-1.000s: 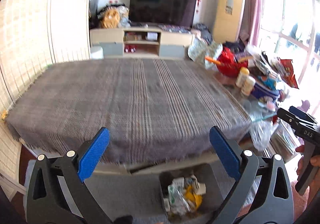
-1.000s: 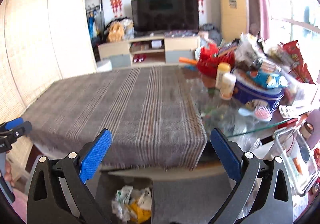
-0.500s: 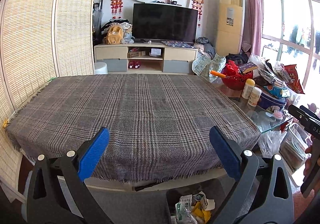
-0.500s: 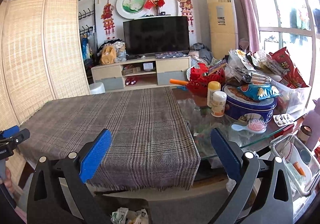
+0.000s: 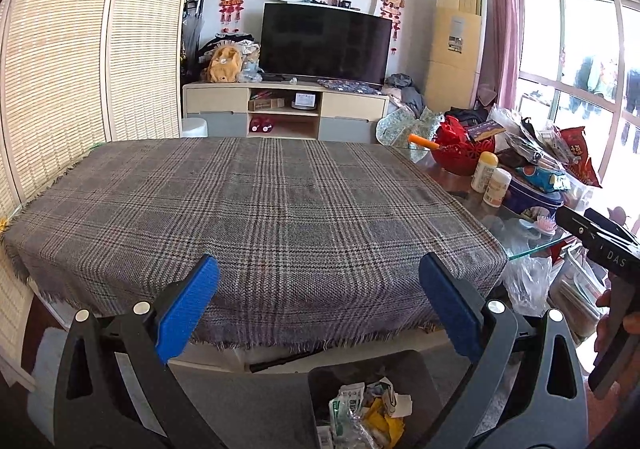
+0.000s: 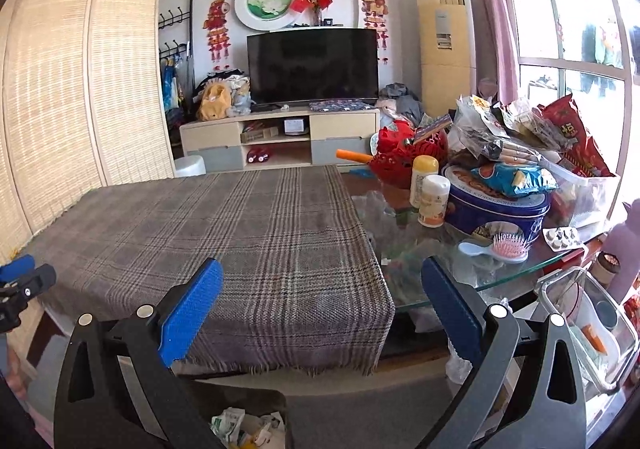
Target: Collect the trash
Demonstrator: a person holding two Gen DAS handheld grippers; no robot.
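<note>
My left gripper (image 5: 318, 303) and right gripper (image 6: 320, 305) both hang spread wide, holding nothing. The crumpled wrappers (image 5: 366, 415) lie in the dark floor bin (image 5: 416, 369) at six o'clock. Reaching toward two o'clock, I risk toppling the cream plastic bottles (image 6: 430, 187) on the glass tabletop (image 6: 516, 275).

Below and between the left gripper's fingers (image 5: 188, 309), the dark bin (image 5: 360, 369) runs off the picture's bottom edge, so only the top of its crumpled trash (image 5: 368, 409) shows; the printing on the wrappers is too small to read. In the right wrist view the same bin, lower left of the fingers (image 6: 192, 309), is half covered by the left one. The plaid cloth (image 6: 240, 241) hides the surface under it. The right gripper (image 5: 600, 245) is cut by the picture's right edge
</note>
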